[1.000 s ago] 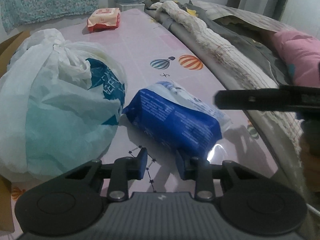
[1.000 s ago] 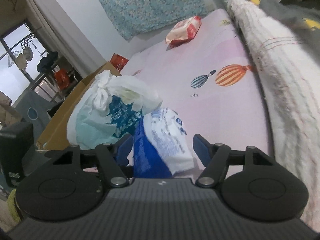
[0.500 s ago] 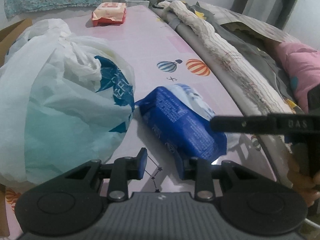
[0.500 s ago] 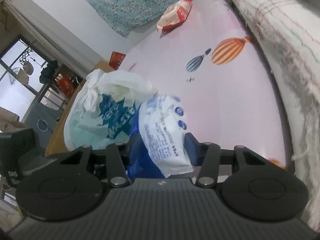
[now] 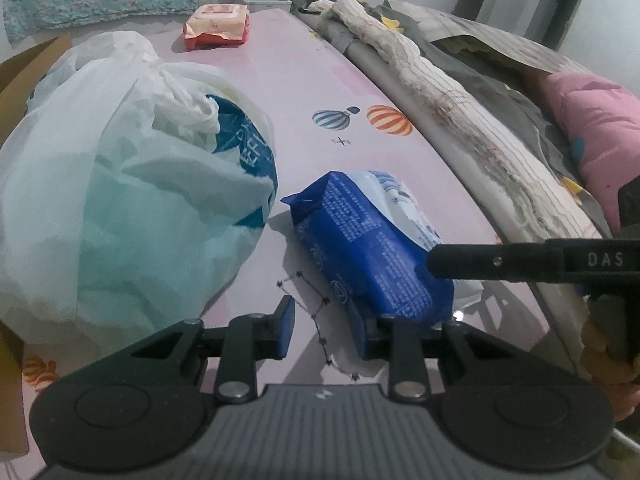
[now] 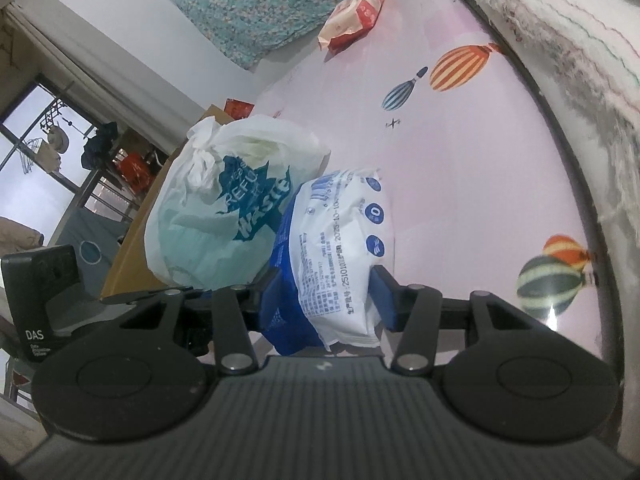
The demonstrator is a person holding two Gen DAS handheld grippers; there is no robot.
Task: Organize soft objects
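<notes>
On the pink sheet (image 6: 460, 168), right gripper (image 6: 326, 298) pinches the blue-white pack (image 6: 336, 248); lift slow, it's squishy. Left gripper (image 5: 320, 324) sits slack, holding nothing.

Black hand-held gripper (image 6: 320, 300), blue pads (image 6: 382, 300)

Right gripper (image 6: 322, 300) jaws clamped; left gripper (image 5: 320, 328) jaws apart.

pink mattress (image 5: 304, 92): tied bag (image 5: 120, 200), blue pack (image 5: 360, 240), red pack (image 5: 218, 26).
</notes>
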